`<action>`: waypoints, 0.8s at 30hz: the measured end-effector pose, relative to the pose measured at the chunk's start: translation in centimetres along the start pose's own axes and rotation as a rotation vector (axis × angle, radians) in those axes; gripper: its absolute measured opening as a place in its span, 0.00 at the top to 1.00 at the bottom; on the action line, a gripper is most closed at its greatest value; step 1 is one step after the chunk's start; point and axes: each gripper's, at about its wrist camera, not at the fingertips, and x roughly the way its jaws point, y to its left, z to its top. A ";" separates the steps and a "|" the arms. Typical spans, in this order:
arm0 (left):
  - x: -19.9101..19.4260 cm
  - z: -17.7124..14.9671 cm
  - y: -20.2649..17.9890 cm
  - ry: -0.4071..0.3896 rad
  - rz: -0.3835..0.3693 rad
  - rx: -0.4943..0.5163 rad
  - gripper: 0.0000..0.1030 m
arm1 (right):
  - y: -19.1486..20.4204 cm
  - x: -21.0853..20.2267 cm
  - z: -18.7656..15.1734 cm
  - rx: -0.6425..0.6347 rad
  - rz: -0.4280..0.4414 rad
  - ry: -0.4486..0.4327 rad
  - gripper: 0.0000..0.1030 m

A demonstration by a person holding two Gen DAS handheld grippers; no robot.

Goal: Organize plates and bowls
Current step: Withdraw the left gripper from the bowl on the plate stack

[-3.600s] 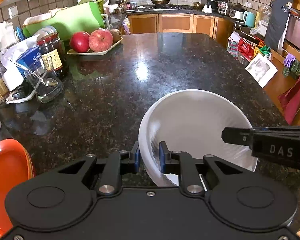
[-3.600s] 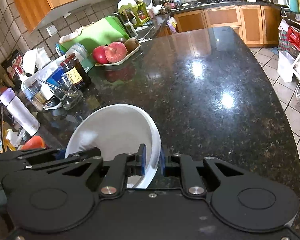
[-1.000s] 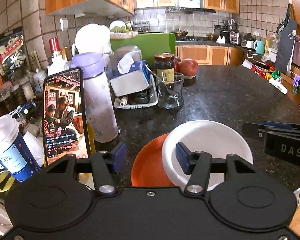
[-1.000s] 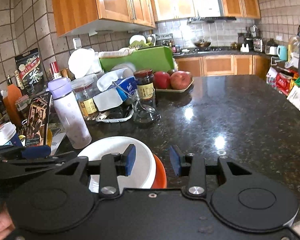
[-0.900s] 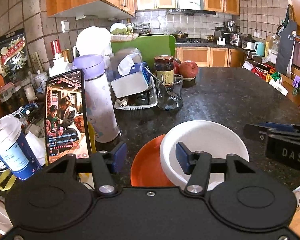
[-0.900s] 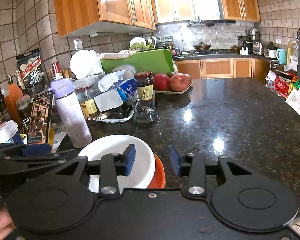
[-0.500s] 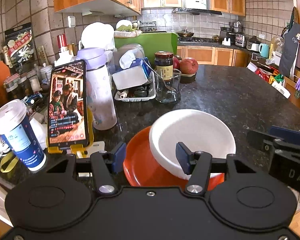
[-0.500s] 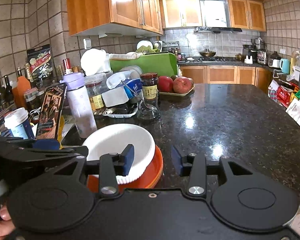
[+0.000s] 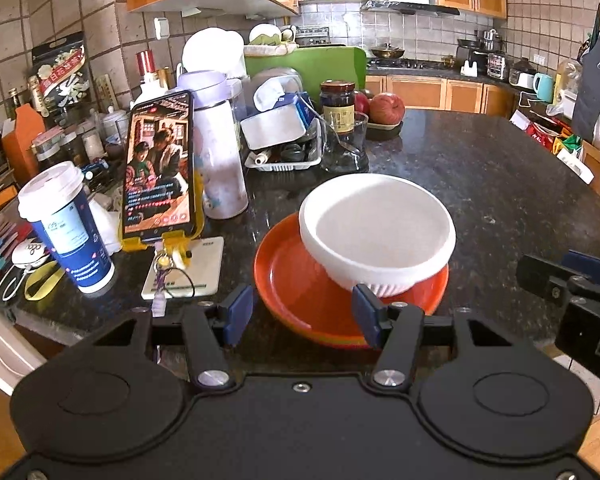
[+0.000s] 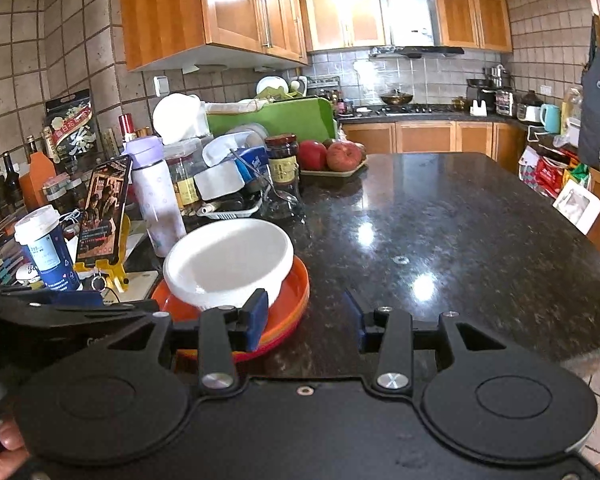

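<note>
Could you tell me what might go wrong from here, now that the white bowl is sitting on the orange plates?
1. The white bowl sits off-centre and tilted on the orange plates, so it may rock or slide.
2. The plates overhang the near edge of the counter; a nudge could tip the stack off.
3. The left gripper and right gripper hang open close to the stack, and a careless move could knock it.

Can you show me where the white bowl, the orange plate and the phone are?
white bowl (image 9: 380,220), left wrist view, on its inside.
orange plate (image 9: 295,280), left wrist view, on its bare left part.
phone (image 9: 159,168), left wrist view, on its lit screen.
</note>
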 end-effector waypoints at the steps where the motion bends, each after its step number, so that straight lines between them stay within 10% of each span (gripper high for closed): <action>1: -0.2 -0.2 0.0 0.001 0.003 0.000 0.42 | 0.0 -0.2 -0.2 0.003 -0.001 0.002 0.58; 24: -1.8 -1.4 0.1 0.008 -0.004 0.009 0.42 | 0.7 -2.8 -1.0 0.015 0.006 -0.028 0.58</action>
